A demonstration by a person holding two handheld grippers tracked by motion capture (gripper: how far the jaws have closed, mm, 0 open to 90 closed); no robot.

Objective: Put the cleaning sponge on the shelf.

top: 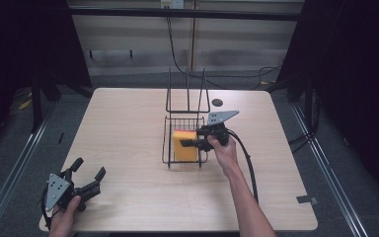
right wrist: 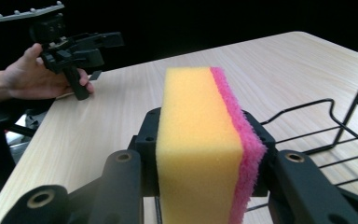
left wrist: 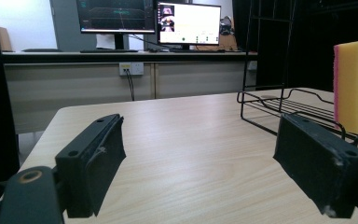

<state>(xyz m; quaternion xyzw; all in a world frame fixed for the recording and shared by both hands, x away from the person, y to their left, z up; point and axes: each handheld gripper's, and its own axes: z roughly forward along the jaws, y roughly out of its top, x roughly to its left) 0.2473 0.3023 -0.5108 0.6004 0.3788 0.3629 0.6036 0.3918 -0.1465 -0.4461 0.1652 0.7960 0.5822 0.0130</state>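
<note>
A yellow sponge point(top: 184, 145) with a pink scouring side stands on edge over the black wire rack point(top: 167, 143) at mid-table. My right gripper point(top: 189, 143) is shut on the sponge point(right wrist: 205, 144), one jaw on its yellow face and one on its pink face. The sponge point(left wrist: 357, 86) and the rack point(left wrist: 279, 105) also show at the right of the left gripper view. My left gripper point(top: 90, 171) rests low at the table's front left corner, open, with bare tabletop between its jaws point(left wrist: 198, 163). It shows far off in the right gripper view point(right wrist: 95, 44).
The rack has a tall upright wire back point(top: 187, 91) on its far side. A small dark disc point(top: 217, 102) lies on the table behind the rack. The wooden tabletop point(top: 123, 123) is bare to the left and front. Monitors point(left wrist: 149, 21) stand on a desk beyond the table.
</note>
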